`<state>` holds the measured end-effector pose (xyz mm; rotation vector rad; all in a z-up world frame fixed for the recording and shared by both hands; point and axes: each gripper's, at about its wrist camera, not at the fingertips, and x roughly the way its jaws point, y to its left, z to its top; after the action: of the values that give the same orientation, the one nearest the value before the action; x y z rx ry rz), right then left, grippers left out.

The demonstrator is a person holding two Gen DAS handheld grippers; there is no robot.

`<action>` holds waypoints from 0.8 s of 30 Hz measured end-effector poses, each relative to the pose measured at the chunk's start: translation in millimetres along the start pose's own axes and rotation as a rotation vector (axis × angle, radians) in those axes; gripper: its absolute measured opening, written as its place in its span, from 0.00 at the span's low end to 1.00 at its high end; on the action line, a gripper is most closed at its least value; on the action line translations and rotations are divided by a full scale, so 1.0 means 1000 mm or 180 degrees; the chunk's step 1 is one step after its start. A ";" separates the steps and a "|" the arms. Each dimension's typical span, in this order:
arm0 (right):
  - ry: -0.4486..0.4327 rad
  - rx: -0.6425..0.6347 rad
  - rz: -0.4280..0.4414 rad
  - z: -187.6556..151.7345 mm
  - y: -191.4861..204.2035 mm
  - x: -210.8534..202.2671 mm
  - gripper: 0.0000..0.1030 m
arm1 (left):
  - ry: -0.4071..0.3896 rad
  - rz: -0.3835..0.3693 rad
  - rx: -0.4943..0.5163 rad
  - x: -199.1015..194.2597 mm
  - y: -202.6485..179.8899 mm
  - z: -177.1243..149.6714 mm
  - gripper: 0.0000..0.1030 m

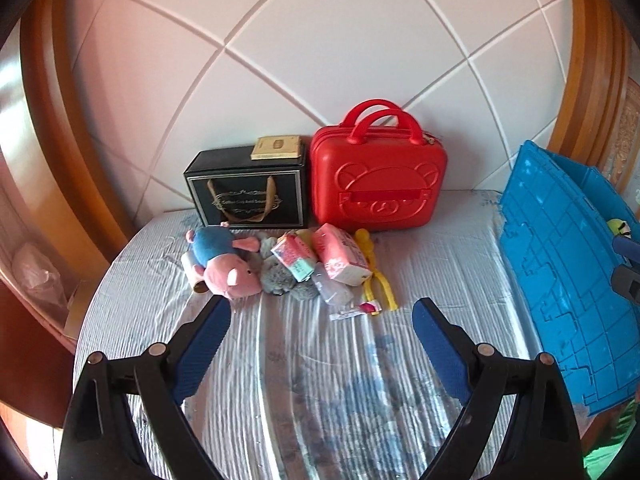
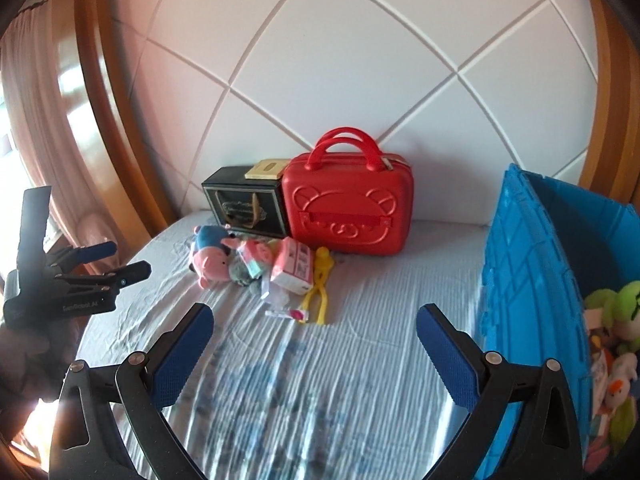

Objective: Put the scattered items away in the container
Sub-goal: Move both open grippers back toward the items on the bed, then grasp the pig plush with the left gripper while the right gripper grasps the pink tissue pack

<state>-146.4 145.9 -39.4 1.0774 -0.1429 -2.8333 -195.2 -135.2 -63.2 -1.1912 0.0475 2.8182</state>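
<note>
A bed covered in a pale blue striped sheet fills the scene. At its right edge stands a large blue plastic crate, soft toys already inside. Against the white padded headboard sit a red hard-shell case and a black gift box. Before them lies a heap: a pink and blue plush pig, a pink tissue packet, a yellow plastic clip. The left gripper and right gripper hover above the sheet, both spread wide and empty.

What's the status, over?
Left tool and right tool open, empty, above the bed. Toy pile still out, blue bin to the right. Nothing in the way.
</note>
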 end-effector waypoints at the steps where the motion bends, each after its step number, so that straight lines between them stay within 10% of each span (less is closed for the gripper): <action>1: 0.0030 -0.0026 0.0007 0.002 0.006 0.010 1.00 | 0.0018 0.0034 -0.0033 0.006 0.009 -0.001 0.90; 24: 0.0752 -0.0240 -0.0070 -0.003 0.083 0.275 1.00 | 0.0441 0.0370 -0.0618 0.202 0.155 -0.024 0.90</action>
<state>-343.8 26.6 -211.6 1.3914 -0.0042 -2.6782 -331.4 -278.3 -225.6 -1.4692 -0.1569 2.8889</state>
